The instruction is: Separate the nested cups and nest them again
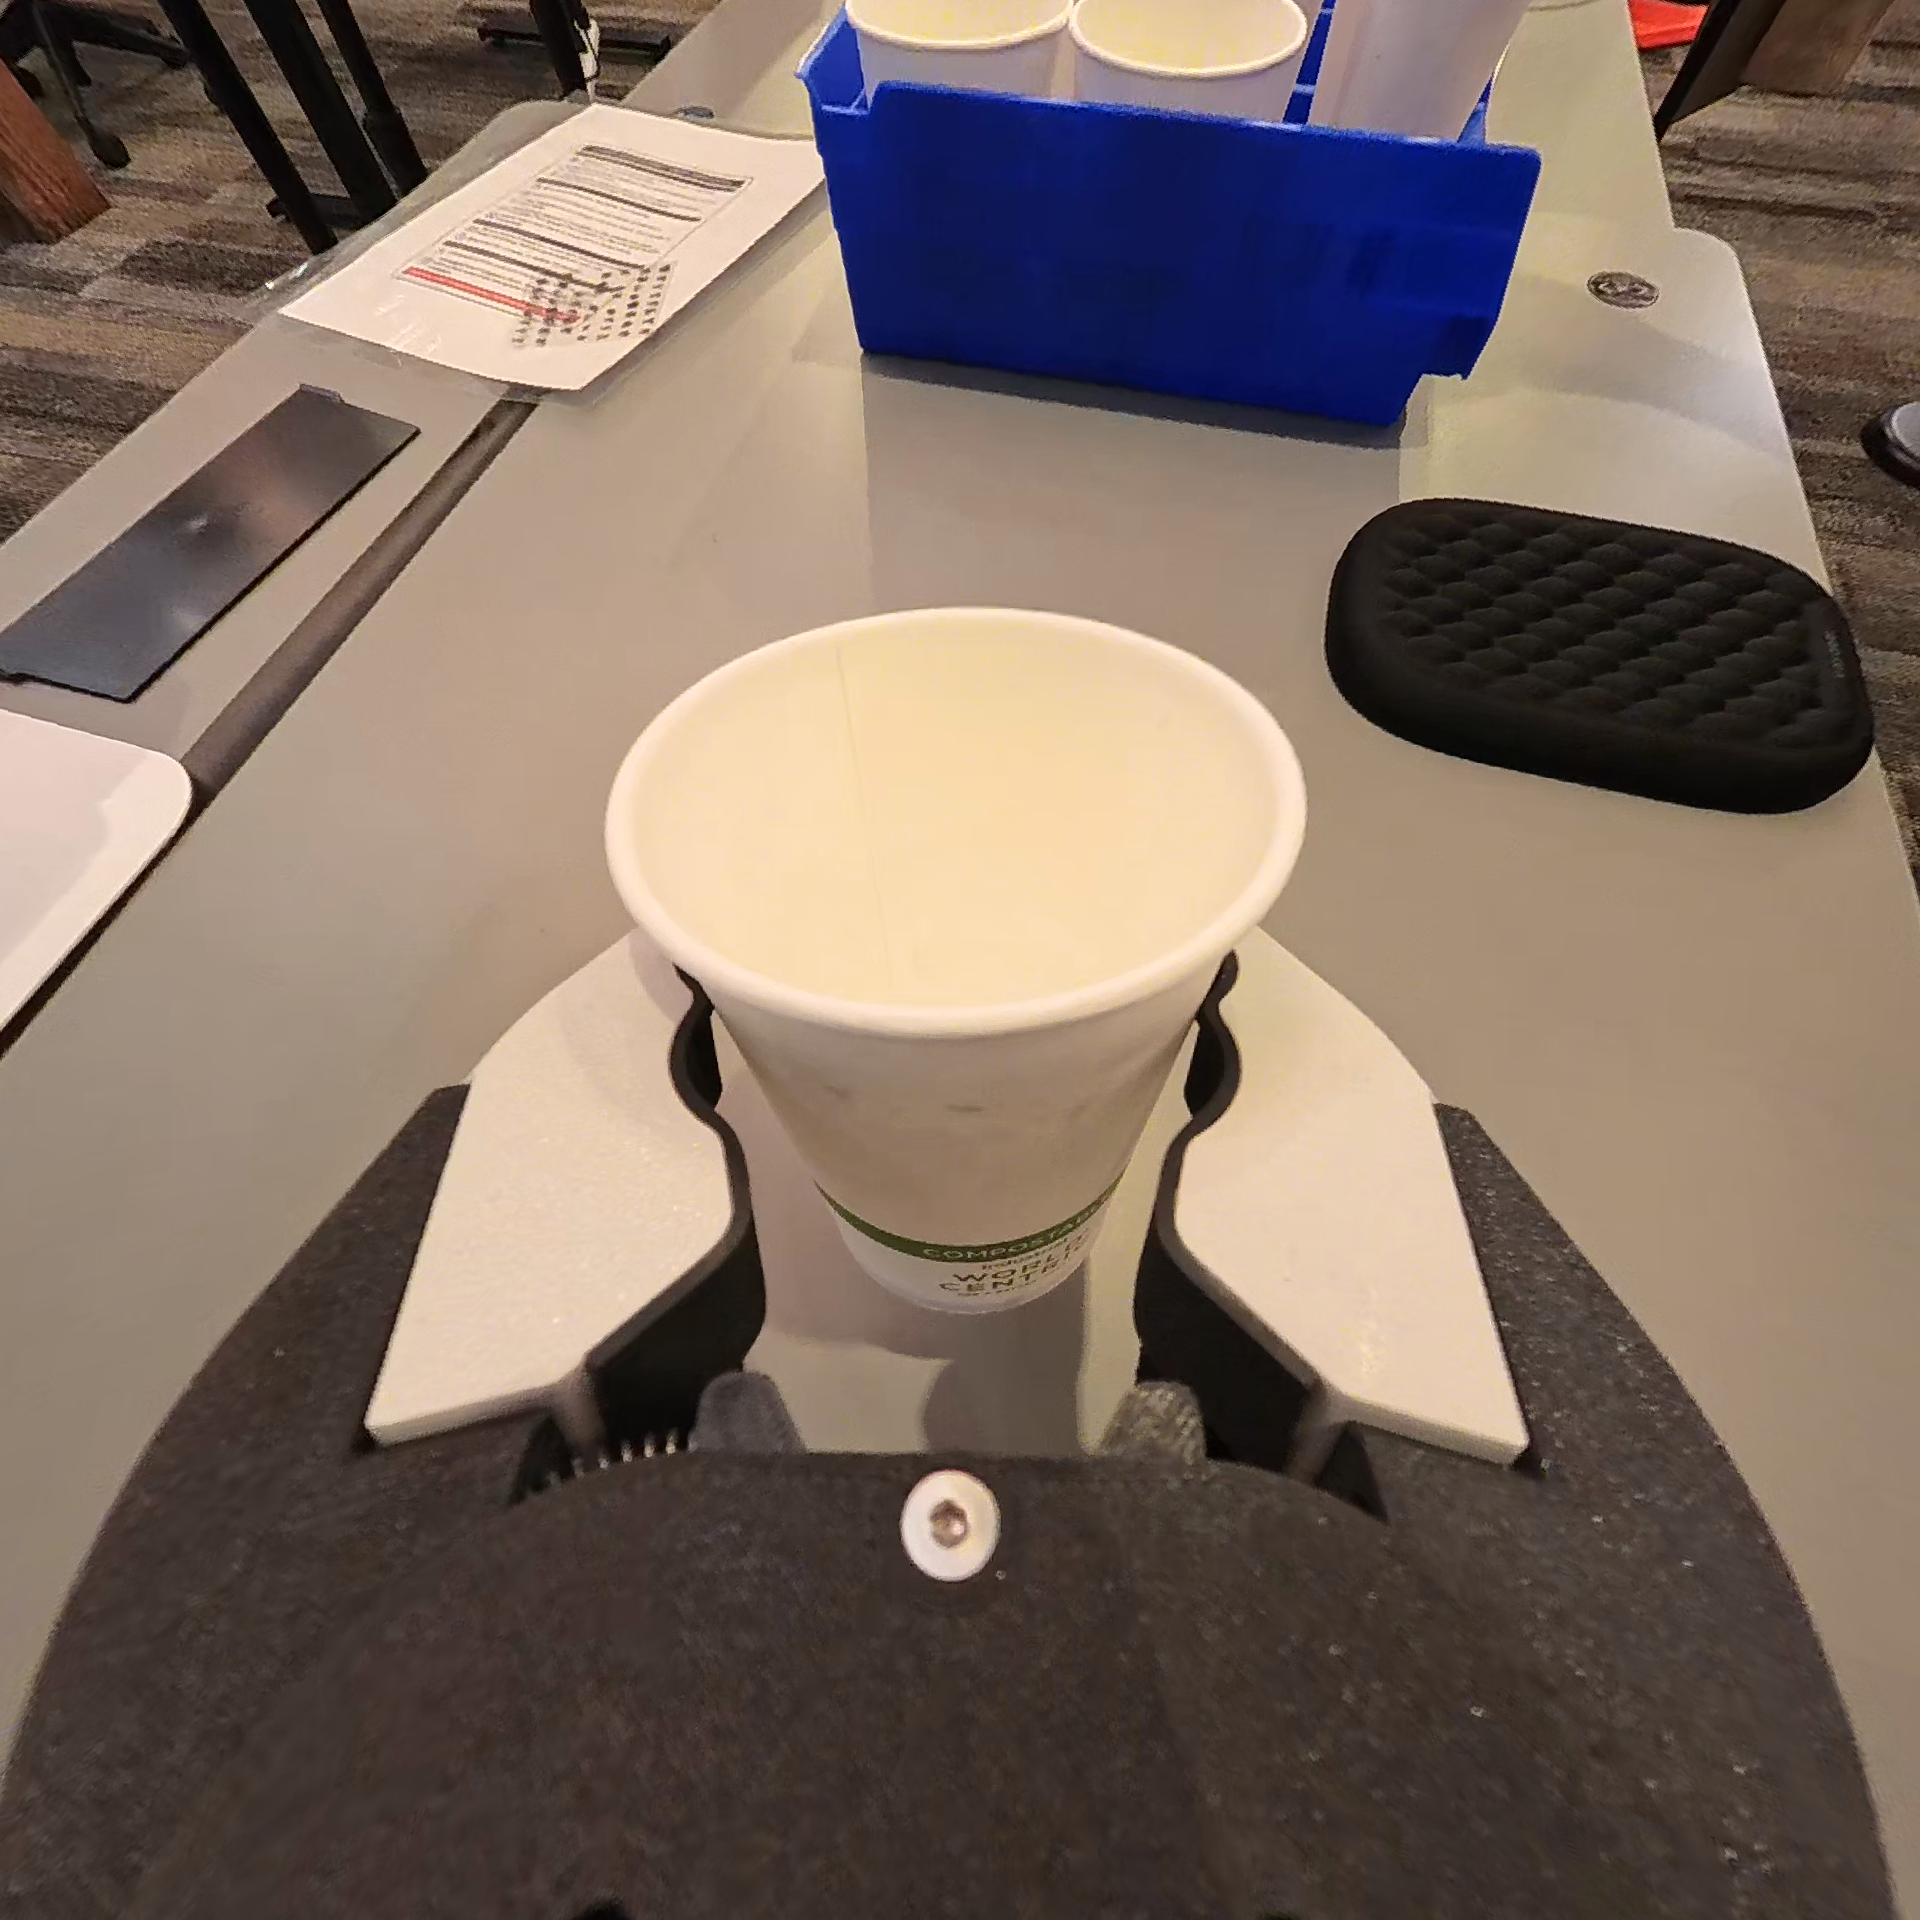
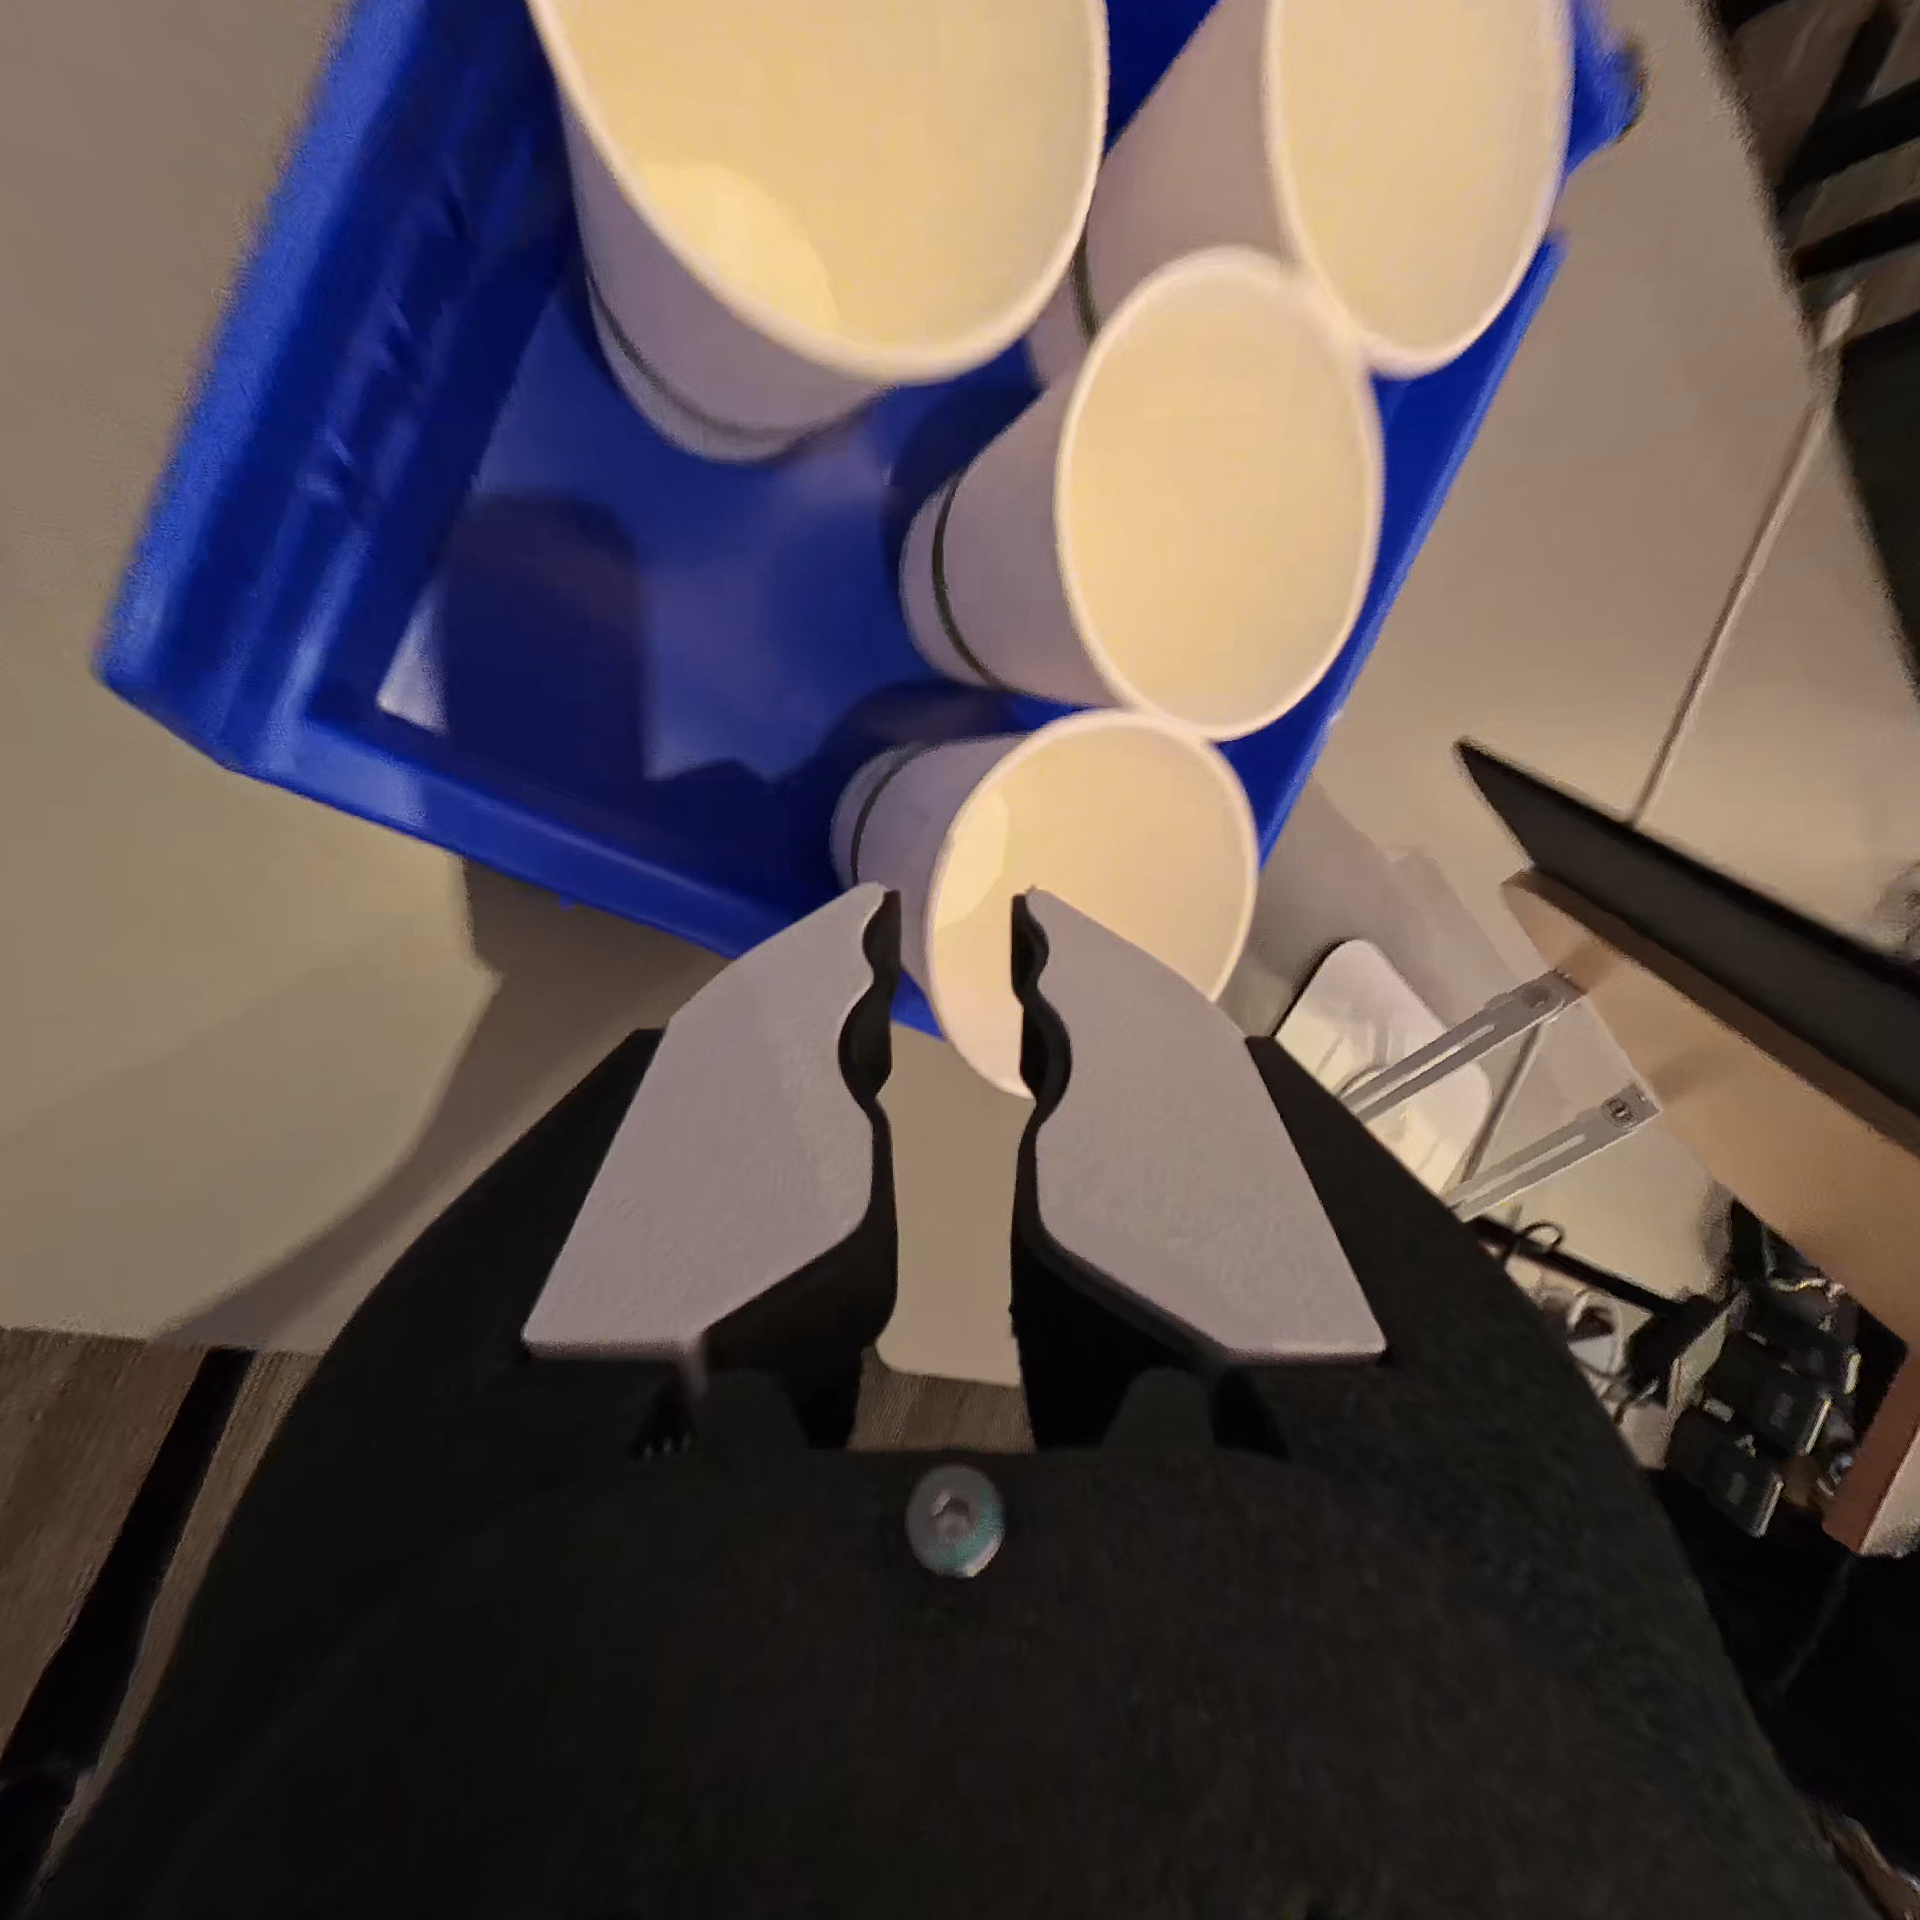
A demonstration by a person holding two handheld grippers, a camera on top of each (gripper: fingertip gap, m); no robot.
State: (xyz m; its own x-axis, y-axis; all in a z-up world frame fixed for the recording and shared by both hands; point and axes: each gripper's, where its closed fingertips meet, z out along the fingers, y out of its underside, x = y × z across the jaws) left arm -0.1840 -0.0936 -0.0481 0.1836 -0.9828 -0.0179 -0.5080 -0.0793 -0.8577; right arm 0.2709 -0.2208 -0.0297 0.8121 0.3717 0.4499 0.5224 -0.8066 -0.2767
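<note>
In the left wrist view a white paper cup (image 1: pixel 966 1101) with a green band near its base stands upright between my left gripper's fingers. My left gripper (image 1: pixel 956 977) is shut on it, both pads touching its wall just under the rim. In the right wrist view several white paper cups stand in a blue bin (image 2: pixel 312 582). My right gripper (image 2: pixel 954 906) hovers over the nearest cup (image 2: pixel 1101 883) with a narrow gap between its fingers. The cup's near rim lies in that gap, and I see no firm contact. This view is blurred.
The blue bin (image 1: pixel 1164 260) with cups stands at the far middle of the grey table (image 1: pixel 520 727). A black padded mat (image 1: pixel 1600 655) lies to the right, a printed sheet (image 1: pixel 561 249) and a black plate (image 1: pixel 197 551) to the left. Cables and a shelf show past the table edge (image 2: pixel 1662 1299).
</note>
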